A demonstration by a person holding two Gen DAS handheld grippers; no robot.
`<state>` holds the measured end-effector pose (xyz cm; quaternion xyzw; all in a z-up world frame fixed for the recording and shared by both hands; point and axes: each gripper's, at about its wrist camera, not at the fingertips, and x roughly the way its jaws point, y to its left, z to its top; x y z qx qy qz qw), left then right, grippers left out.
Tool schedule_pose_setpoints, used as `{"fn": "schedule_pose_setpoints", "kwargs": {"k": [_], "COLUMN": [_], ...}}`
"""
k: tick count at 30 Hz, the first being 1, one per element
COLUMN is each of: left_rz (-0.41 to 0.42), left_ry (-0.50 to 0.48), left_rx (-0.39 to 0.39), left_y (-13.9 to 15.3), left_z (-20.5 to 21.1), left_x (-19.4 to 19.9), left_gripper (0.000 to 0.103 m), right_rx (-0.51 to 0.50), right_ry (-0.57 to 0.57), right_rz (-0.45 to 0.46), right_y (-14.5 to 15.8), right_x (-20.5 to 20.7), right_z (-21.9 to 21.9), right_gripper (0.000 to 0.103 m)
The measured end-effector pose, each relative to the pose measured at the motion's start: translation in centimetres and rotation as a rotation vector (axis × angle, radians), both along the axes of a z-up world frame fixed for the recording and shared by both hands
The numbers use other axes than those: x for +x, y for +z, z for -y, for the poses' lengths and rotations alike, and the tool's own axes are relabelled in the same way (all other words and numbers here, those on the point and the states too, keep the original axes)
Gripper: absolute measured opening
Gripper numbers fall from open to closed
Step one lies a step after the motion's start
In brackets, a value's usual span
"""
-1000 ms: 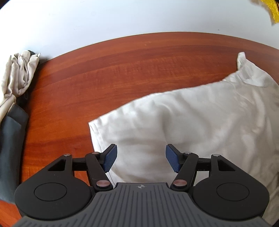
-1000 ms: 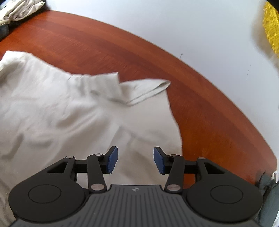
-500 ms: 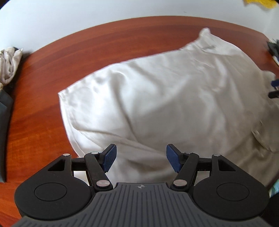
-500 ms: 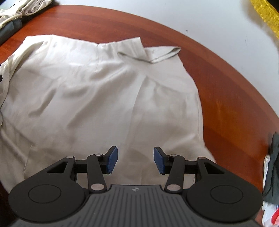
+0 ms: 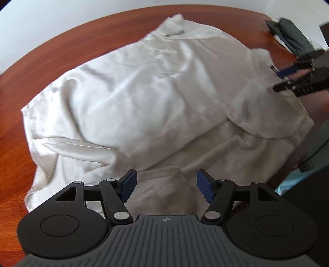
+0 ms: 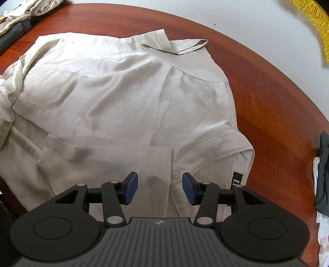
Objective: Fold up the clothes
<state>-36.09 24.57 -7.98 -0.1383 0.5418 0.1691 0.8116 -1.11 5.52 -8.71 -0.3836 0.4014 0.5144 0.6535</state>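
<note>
Table: we see a reddish wooden table [image 6: 267, 102] below a white wall [image 6: 246, 18].
Corner: we spot something yellow and glittery [image 6: 314, 18] at top right.

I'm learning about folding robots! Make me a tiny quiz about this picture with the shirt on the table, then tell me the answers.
1. True or false: the left hand-held gripper is clamped on the pale beige cotton polo shirt.
2. What small round thing lies between the right hand-held gripper's blue fingers?
3. What is the shirt lying on: A) reddish-brown wooden table, B) bed, C) floor?

Key:
1. False: its jaws stand open above the cloth.
2. A pale shirt button.
3. A.
</note>
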Motion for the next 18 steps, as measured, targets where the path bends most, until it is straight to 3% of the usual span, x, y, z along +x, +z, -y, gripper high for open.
{"fn": "schedule_pose_setpoints", "kwargs": {"k": [12, 13, 18], "left_rz": [-0.101, -0.100, -0.088], "left_ry": [0.019, 0.025, 0.102], "left_rx": [0.005, 0.005, 0.003], "left_y": [-3.5, -3.5, -3.0], "left_z": [0.7, 0.7, 0.4], "left_x": [0.0, -0.1, -1.0], "left_gripper": [0.065, 0.064, 0.035], "right_rx": [0.006, 0.006, 0.016], "right_ry": [0.028, 0.030, 0.037], "right_rz": [-0.009, -0.010, -0.026], "right_y": [0.2, 0.2, -0.5], "right_x": [0.9, 1.0, 1.6], "right_z": [1.6, 1.7, 1.7], "right_gripper": [0.055, 0.055, 0.055]}}
